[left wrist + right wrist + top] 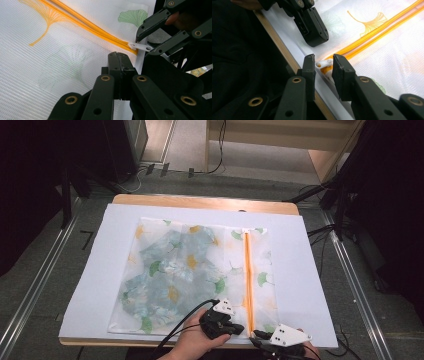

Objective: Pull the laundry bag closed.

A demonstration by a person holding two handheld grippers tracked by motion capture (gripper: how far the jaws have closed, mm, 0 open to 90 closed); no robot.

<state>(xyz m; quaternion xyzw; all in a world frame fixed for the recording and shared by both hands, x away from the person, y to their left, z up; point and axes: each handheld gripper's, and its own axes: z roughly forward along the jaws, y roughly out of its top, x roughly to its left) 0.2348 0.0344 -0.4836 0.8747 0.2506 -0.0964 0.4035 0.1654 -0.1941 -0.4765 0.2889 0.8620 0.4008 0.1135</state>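
Bag [192, 275] lies flat on white sheet [300, 270], clothes inside. Orange zip [248, 275] runs along its right side. White zip tab [323, 64] sits at near end, by table edge. Your left gripper [119, 58] is pressed together on mesh just beside zip. Your right gripper [324, 65] has tab between its jaws; small gaps show, not pinching.
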